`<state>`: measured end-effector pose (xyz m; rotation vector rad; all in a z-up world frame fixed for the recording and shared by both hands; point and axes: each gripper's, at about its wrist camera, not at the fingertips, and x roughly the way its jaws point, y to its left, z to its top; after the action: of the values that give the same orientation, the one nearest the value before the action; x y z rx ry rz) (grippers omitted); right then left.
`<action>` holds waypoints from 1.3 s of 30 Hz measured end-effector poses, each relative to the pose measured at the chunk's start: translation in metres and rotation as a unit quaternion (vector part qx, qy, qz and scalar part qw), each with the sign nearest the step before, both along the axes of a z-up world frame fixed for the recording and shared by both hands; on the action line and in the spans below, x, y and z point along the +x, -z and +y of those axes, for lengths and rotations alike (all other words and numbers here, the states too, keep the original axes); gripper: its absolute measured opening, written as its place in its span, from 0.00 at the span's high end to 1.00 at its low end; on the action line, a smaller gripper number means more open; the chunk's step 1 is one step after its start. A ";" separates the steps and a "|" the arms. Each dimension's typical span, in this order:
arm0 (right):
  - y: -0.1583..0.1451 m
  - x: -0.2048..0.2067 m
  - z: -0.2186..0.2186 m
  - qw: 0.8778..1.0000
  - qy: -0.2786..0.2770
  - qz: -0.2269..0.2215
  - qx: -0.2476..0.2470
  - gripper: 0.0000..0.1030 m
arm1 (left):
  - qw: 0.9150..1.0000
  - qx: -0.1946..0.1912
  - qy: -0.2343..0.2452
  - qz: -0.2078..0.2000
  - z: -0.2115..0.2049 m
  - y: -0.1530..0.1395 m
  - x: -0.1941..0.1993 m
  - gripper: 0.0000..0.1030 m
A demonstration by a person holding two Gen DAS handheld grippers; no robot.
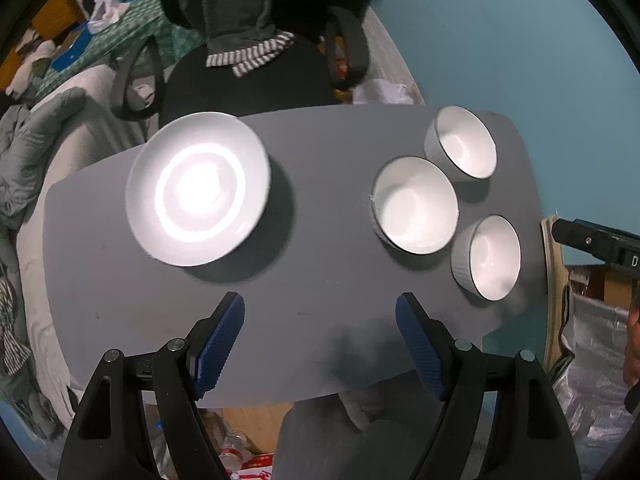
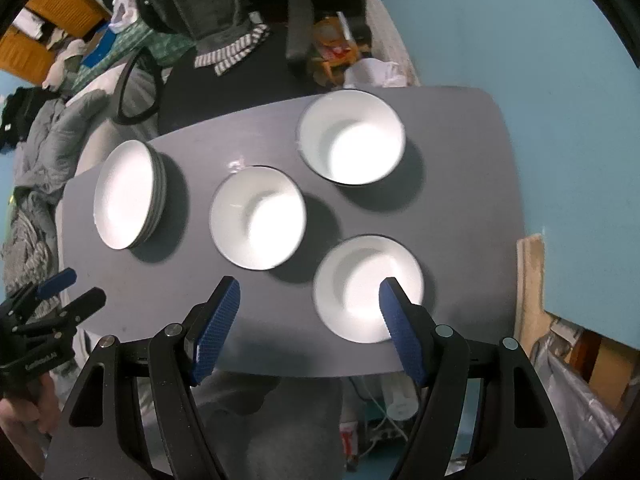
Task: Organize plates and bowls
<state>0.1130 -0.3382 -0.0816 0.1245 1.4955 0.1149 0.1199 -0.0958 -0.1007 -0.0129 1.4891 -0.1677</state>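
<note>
A stack of white plates (image 1: 198, 189) (image 2: 128, 194) sits at the left of the grey table (image 1: 320, 248) (image 2: 460, 152). Three white bowls stand apart at the right: a far one (image 1: 461, 142) (image 2: 352, 138), a middle one (image 1: 415, 205) (image 2: 258, 218) and a near one (image 1: 486, 257) (image 2: 362, 292). My left gripper (image 1: 320, 336) hangs open high over the table's near edge, nothing between its blue pads. My right gripper (image 2: 310, 326) is open too, well above the table, its right finger (image 2: 400, 328) in front of the near bowl in the picture. Each gripper shows at the edge of the other's view.
A black office chair (image 1: 248, 80) with a grey garment draped on it stands beyond the table. A bed with grey bedding (image 1: 48, 136) lies to the left. A teal wall (image 1: 520, 40) is to the right. Bottles and boxes lie on the floor under the near edge.
</note>
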 end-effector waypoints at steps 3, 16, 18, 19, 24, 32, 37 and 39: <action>0.000 -0.004 -0.013 1.000 0.008 0.002 -0.002 0.31 | 1.000 -0.004 0.004 0.007 -0.013 0.003 0.001 0.23; 0.017 0.006 -0.040 1.000 -0.008 0.004 0.000 0.31 | 1.000 0.000 0.000 0.025 -0.056 0.026 0.014 0.23; 0.024 0.012 -0.035 1.000 -0.021 0.001 0.003 0.31 | 1.000 0.001 -0.006 0.029 -0.059 0.033 0.018 0.23; 0.028 0.015 -0.033 1.000 -0.027 -0.002 0.006 0.31 | 0.999 0.004 -0.008 0.031 -0.060 0.035 0.021 0.23; 0.053 0.030 -0.014 0.998 -0.064 0.000 0.023 0.31 | 0.999 0.010 -0.016 0.034 -0.066 0.052 0.034 0.23; 0.093 0.045 0.005 0.996 -0.085 0.022 0.026 0.31 | 0.998 0.028 -0.026 0.053 -0.063 0.090 0.049 0.23; 0.108 0.053 0.009 0.996 -0.084 0.028 0.028 0.31 | 0.997 0.034 -0.022 0.061 -0.065 0.107 0.054 0.23; 0.112 0.057 0.010 0.996 -0.082 0.032 0.030 0.31 | 0.997 0.038 -0.021 0.063 -0.067 0.112 0.056 0.23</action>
<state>0.1702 -0.3279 -0.1937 0.0537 1.5654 0.2895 0.1758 -0.1624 -0.2129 0.0066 1.6194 -0.0780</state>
